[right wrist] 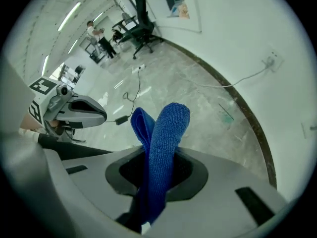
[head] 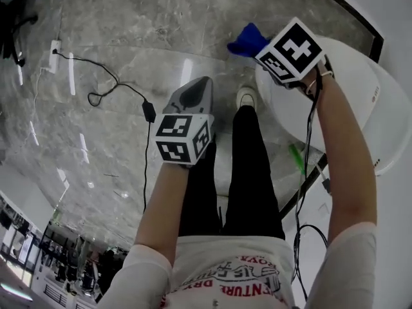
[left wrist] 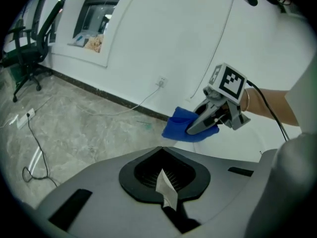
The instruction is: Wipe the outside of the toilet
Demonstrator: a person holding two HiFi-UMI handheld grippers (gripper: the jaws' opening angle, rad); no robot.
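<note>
The white toilet [head: 351, 89] stands at the right of the head view, its lid down. My right gripper [head: 269, 49] hovers over its front left rim, shut on a folded blue cloth [head: 247, 40]. In the right gripper view the cloth [right wrist: 163, 143] sticks up from between the jaws. The left gripper view shows that gripper [left wrist: 199, 126] and the cloth [left wrist: 179, 126] just above the toilet's white rim [left wrist: 247, 145]. My left gripper [head: 198, 85] is held over the floor left of the toilet, shut with nothing in it.
Grey marble floor lies all around. A power strip [head: 55, 46] and a black cable with an adapter [head: 149, 111] lie to the left. A green item [head: 297, 158] lies by the toilet base. The person's legs and a shoe [head: 246, 97] stand beside the toilet. Office chairs [left wrist: 25, 48] stand far off.
</note>
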